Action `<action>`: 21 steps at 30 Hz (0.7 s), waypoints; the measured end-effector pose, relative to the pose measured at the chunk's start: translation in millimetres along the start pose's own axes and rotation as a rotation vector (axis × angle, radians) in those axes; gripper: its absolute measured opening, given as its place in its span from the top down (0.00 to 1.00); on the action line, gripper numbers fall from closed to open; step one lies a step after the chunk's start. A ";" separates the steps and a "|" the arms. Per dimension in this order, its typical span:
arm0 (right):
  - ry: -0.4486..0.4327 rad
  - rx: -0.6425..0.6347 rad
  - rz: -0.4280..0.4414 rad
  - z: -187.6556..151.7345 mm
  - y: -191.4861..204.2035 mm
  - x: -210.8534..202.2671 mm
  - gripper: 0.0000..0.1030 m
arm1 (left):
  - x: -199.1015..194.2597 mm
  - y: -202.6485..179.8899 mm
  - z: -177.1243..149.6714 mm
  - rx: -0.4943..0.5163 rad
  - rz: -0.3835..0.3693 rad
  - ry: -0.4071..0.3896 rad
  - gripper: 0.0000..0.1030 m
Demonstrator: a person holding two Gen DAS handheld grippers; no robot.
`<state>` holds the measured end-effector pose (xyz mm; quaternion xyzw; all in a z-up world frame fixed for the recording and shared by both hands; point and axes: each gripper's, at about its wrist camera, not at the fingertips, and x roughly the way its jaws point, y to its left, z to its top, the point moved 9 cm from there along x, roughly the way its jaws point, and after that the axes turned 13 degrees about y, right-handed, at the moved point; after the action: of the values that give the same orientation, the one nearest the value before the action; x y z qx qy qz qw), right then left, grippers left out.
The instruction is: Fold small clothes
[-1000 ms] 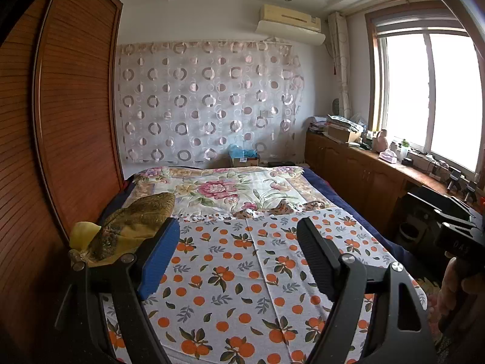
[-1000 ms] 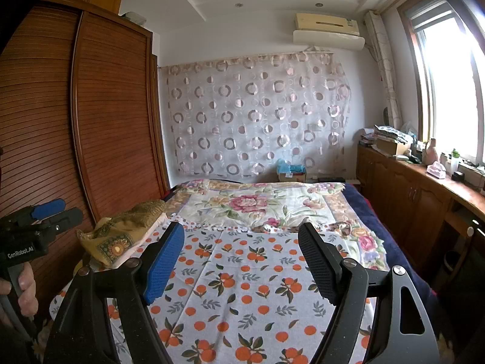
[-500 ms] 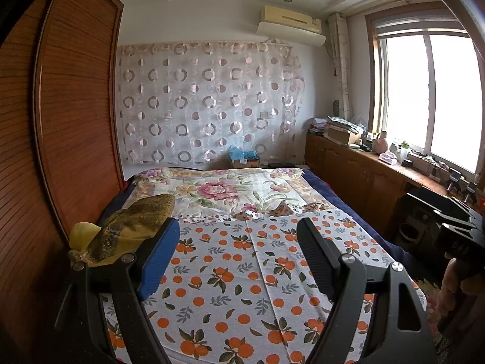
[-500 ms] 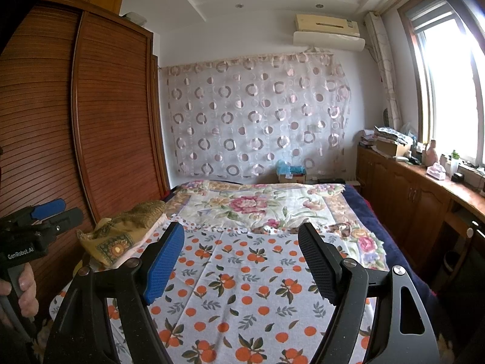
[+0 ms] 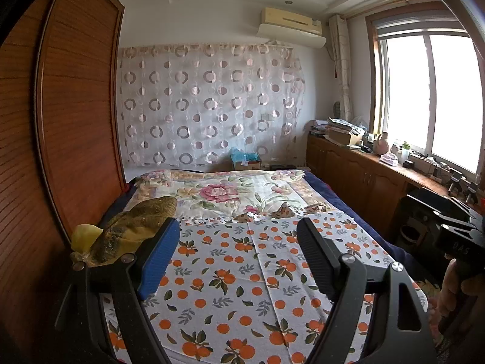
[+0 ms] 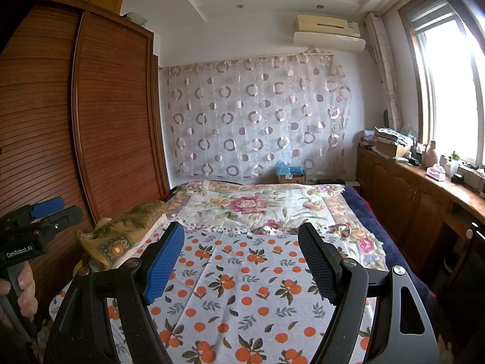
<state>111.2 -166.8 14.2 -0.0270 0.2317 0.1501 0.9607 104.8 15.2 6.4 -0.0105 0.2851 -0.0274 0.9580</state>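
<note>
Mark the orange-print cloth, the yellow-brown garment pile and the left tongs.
orange-print cloth (image 5: pixel 230 276): left wrist view, flat middle.
yellow-brown garment pile (image 6: pixel 127 230): right wrist view, top folds.
left tongs (image 5: pixel 238 257): left wrist view, midway between tips.

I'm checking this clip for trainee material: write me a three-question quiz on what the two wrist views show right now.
1. True or false: the left gripper is shut on cloth.
2. What lies nearest below the right gripper? A) the orange-print cloth B) the floral blanket C) the olive-yellow bundle
3. Fill in: the olive-yellow bundle lies on the side of the bed next to the ____.

Key: 1 false, both grippers are open and hold nothing. 2 A. 3 wooden wardrobe.
</note>
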 end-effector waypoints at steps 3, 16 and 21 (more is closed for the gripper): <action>0.000 0.000 0.002 1.3 -2.7 -1.1 0.23 | -0.3 -1.0 0.0 -0.001 -0.003 -0.001 0.22; 0.000 -0.001 0.003 1.0 -4.3 -0.7 0.23 | 0.1 -0.9 -0.9 0.000 -0.002 -0.002 0.22; 0.001 -0.003 0.004 1.3 -3.1 -1.8 0.23 | 0.3 -0.9 -1.4 0.001 -0.003 -0.001 0.22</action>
<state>111.1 -170.2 16.1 -0.0278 0.2319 0.1524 0.9603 104.2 14.3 5.1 -0.0102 0.2845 -0.0288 0.9582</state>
